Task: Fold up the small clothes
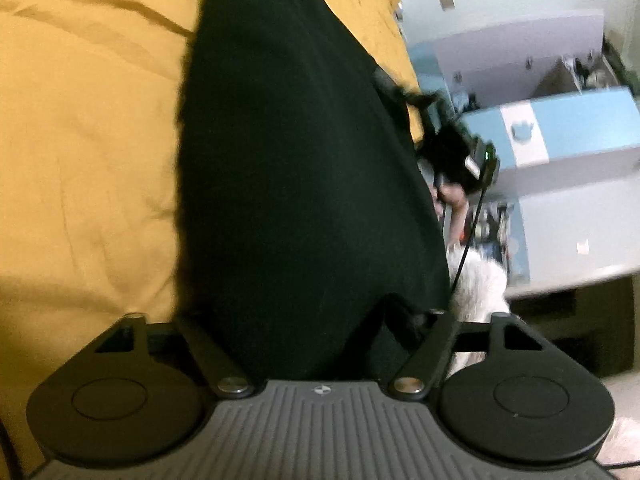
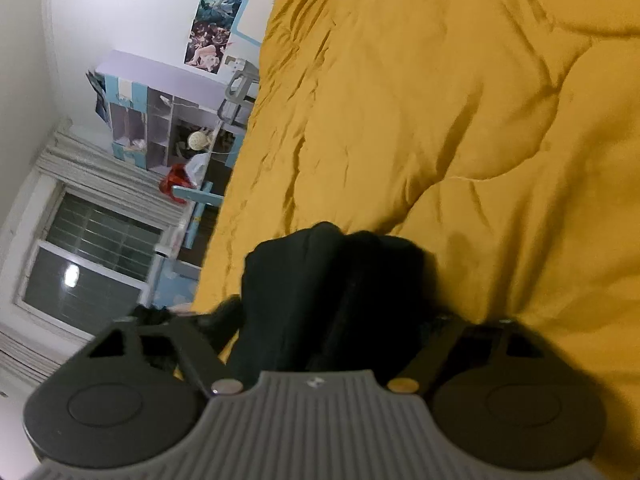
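A black garment (image 1: 304, 168) is gripped by the left tool (image 1: 316, 320), fingers hidden under the cloth and linkage arms drawn in; the fabric is stretched forward over the yellow quilt (image 1: 88, 152) of the bed, up to its edge; the same garment (image 2: 332, 292) is bunched in the closed right tool (image 2: 328, 328), held just above the quilt (image 2: 460, 120); blue-and-white cabinets (image 1: 560, 140) are seen beyond the bed's edge, and a window (image 2: 92, 256).

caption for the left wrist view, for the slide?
Left gripper holds a black garment stretched above the yellow quilt; right gripper blurred at its far end.
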{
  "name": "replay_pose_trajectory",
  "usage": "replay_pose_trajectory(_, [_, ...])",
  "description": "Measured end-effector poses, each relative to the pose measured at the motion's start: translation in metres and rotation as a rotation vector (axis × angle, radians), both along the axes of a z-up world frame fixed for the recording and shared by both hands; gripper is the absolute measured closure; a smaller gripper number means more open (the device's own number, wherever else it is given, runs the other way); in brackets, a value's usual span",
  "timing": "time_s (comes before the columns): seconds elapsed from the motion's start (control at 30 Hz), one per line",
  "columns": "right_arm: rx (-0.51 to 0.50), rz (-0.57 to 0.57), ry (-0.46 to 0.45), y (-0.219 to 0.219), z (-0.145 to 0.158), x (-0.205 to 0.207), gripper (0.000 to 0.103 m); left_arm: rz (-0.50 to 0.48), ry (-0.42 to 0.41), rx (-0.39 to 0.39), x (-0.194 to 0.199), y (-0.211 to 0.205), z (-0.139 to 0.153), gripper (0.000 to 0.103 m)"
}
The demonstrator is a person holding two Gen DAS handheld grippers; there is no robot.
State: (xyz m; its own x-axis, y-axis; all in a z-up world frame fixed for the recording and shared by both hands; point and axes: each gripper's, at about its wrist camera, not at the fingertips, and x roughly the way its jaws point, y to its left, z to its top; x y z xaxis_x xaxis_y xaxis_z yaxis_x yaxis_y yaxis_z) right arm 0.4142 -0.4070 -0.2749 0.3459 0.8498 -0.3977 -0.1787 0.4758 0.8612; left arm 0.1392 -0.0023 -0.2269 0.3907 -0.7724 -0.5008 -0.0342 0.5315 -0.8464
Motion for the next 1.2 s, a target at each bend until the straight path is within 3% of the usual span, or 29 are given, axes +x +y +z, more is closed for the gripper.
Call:
replay_pose_trajectory(0.03, [-0.024,-0.005,0.001,0.001,0.000,0.000,0.065,0.011,-0.001,-0.005,-0.002,0.004,0.000,0.050])
replay_pose_trajectory(0.07, [-0.025,-0.011,-0.001,0.000,0.001,-0.002,0.066,0.024,0.000,-0.010,-0.004,0.006,-0.001,0.060])
replay_pose_trajectory(0.2, [-0.105,-0.013,-0.061,0.010,0.014,-0.005,0.071,0.054,0.001,-0.021,-0.009,0.009,0.001,0.066])
replay_pose_trajectory(0.37, [-0.125,-0.043,-0.087,0.012,0.039,-0.011,0.075,0.069,-0.024,-0.075,-0.014,0.017,0.007,0.077])
replay_pose_trajectory(0.73, [-0.206,-0.024,-0.235,0.054,0.153,-0.036,0.077,0.081,-0.132,-0.205,0.000,0.039,0.028,0.084])
replay_pose_trajectory(0.87, [-0.212,0.032,-0.310,0.100,0.201,-0.038,0.077,0.131,-0.214,-0.238,-0.006,0.073,0.048,0.084])
replay_pose_trajectory(1.0, [-0.147,0.095,-0.380,0.166,0.231,-0.032,0.077,0.220,-0.296,-0.199,-0.026,0.125,0.073,0.084])
replay_pose_trajectory(1.1, [-0.058,0.149,-0.400,0.225,0.236,-0.020,0.077,0.332,-0.328,-0.167,-0.046,0.171,0.085,0.084])
replay_pose_trajectory(1.2, [0.027,0.202,-0.393,0.292,0.222,-0.006,0.078,0.426,-0.349,-0.094,-0.063,0.212,0.088,0.084])
